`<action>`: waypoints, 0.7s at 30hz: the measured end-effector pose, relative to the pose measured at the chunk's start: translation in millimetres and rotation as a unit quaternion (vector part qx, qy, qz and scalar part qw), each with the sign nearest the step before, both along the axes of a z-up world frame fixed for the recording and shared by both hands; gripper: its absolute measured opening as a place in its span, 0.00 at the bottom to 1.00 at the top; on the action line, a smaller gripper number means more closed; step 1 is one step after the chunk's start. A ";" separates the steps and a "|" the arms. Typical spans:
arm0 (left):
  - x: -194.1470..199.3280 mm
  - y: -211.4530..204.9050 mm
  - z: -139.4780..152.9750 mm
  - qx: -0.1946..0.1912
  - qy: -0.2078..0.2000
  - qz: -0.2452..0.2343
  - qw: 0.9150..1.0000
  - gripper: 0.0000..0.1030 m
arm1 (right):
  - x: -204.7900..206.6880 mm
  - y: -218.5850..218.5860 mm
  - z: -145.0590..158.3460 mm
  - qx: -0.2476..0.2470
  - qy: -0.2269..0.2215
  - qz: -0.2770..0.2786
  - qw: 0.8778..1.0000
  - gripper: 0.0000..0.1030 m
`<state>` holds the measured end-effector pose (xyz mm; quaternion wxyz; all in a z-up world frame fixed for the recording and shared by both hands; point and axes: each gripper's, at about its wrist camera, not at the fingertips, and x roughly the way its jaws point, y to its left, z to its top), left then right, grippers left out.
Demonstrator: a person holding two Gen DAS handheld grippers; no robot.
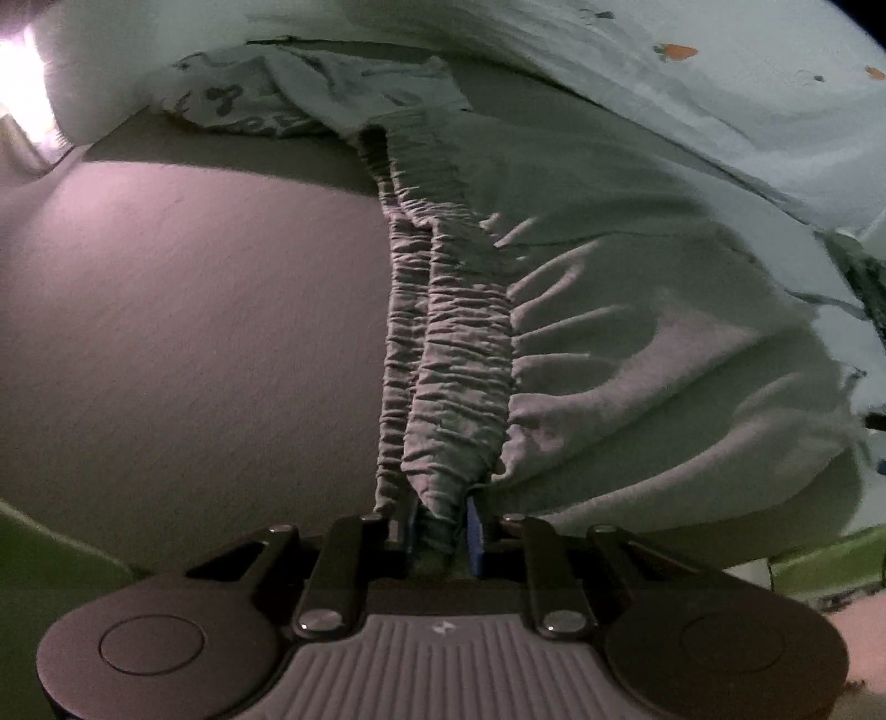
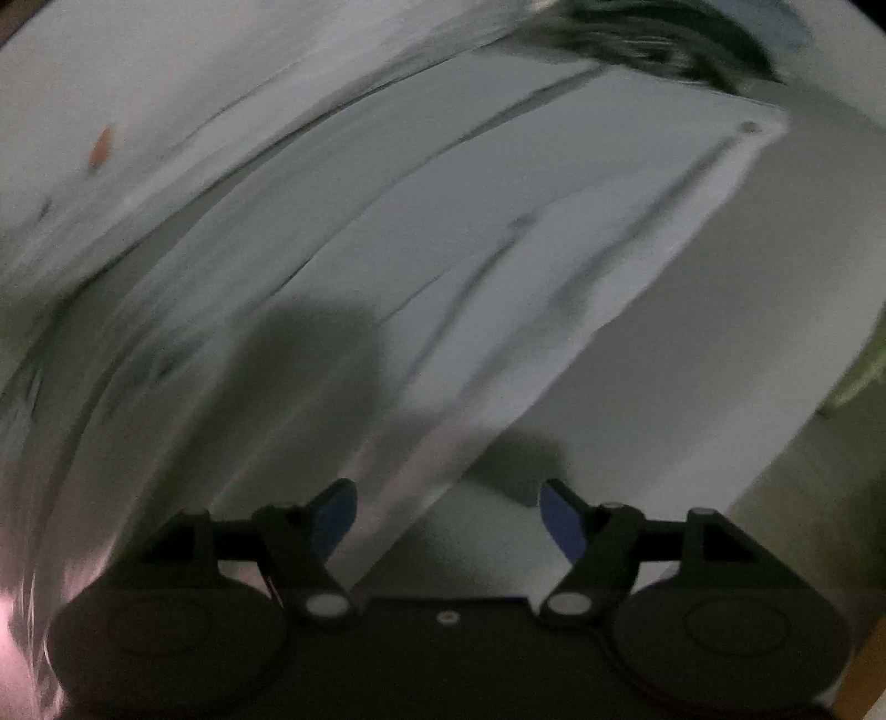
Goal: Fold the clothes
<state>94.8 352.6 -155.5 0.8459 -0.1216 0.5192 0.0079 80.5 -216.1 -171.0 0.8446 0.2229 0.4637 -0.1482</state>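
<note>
In the left wrist view my left gripper [image 1: 441, 526] is shut on the gathered elastic waistband [image 1: 443, 354] of a grey garment [image 1: 637, 354]. The waistband runs straight away from the jaws and the garment spreads to the right over the grey surface [image 1: 194, 332]. In the right wrist view, which is blurred, my right gripper [image 2: 447, 518] is open with nothing between its blue pads [image 2: 335, 518]. A pale white cloth [image 2: 443, 249] lies spread just ahead of it and under the left finger.
A crumpled patterned garment [image 1: 249, 105] lies at the far end of the surface. A white cloth with small orange prints [image 1: 681, 52] lies behind the grey garment. Green edges [image 1: 819, 559] show at the lower corners.
</note>
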 end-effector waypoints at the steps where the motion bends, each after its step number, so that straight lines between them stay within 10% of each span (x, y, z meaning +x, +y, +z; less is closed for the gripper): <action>1: 2.2 -1.6 0.9 0.002 0.005 0.008 1.000 0.28 | 0.7 -15.0 0.5 0.000 -0.003 -0.015 1.000 0.72; 9: 11.9 -58.3 47.0 0.031 -0.035 0.042 0.998 0.49 | 16.7 -127.4 2.1 0.005 -0.024 -0.098 0.995 0.72; 16: 40.0 -185.0 48.9 0.050 -0.061 -0.095 0.992 0.53 | 43.8 -206.5 -2.0 -0.008 -0.047 -0.113 0.992 0.71; 21: 52.8 -278.5 7.0 0.102 -0.035 -0.223 0.969 0.53 | 63.7 -257.3 -6.4 -0.018 -0.062 -0.122 0.990 0.70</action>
